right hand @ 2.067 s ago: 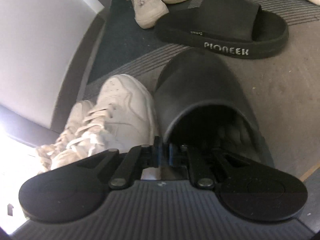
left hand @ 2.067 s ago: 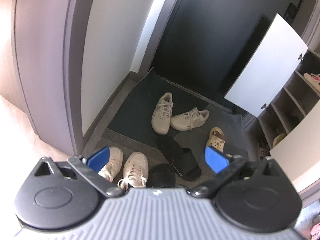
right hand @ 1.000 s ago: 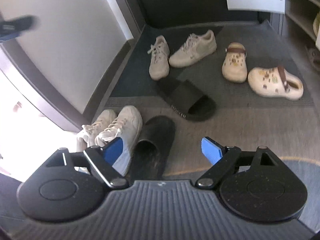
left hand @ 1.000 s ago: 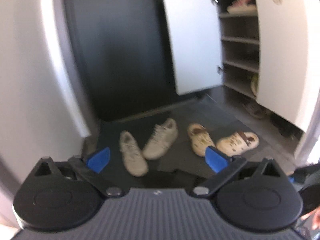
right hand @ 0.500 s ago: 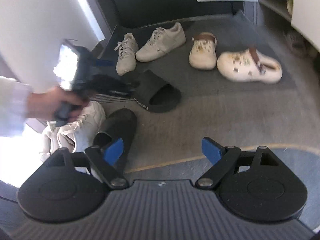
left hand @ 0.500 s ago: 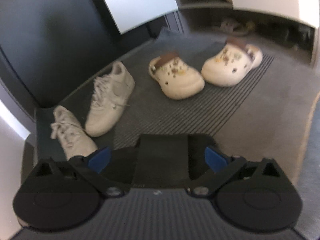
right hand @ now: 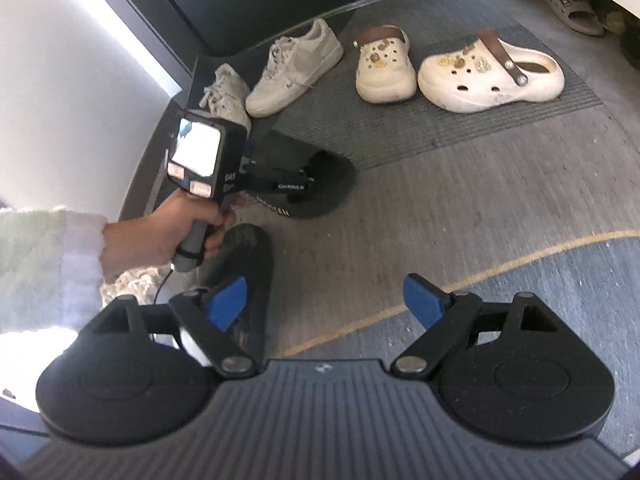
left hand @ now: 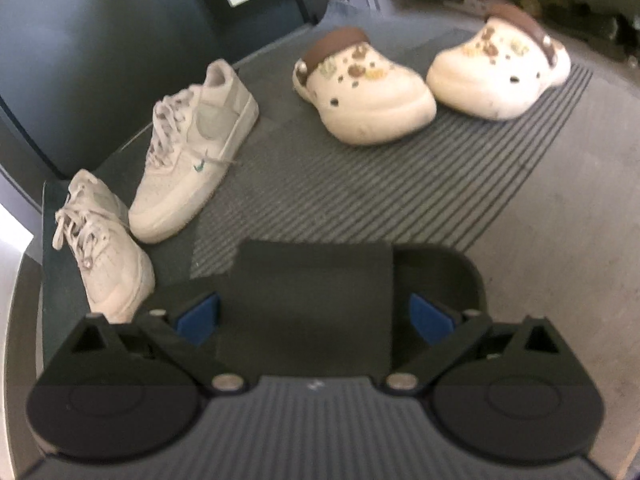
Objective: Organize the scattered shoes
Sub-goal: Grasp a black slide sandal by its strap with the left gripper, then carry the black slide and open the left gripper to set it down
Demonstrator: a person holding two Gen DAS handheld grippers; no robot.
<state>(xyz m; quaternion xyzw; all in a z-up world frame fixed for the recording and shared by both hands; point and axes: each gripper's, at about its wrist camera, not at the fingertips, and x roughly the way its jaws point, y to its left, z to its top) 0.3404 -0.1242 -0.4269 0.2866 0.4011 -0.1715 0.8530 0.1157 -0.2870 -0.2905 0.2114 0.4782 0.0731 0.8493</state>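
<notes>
Shoes are scattered all over the entry mat (left hand: 360,200), and the left wrist view is kinda blurry. A black slide (left hand: 312,292) is seen sitting right between the blue pads of the left gripper (left hand: 314,314); the jaws are spread wide around its strap, but whether the pads actually press on it can't be told. Further up the mat, two white sneakers (left hand: 196,152) are laid toe-to-toe near the left edge, and two cream clogs (left hand: 368,100) with brown straps are parked side by side toward the far right edge. Over in the right wrist view, the right gripper (right hand: 326,306) is held wide open with nothing between its fingers, just bare floor under it. A second black slide (right hand: 244,268) is spotted just under its left finger. The person's left hand (right hand: 160,232), in a fuzzy white sleeve (right hand: 44,272), is wrapped around the other gripper's handle, which is lowered onto the first slide at the mat's near edge. A tan sandal (right hand: 576,12) is tucked in the far right corner.
</notes>
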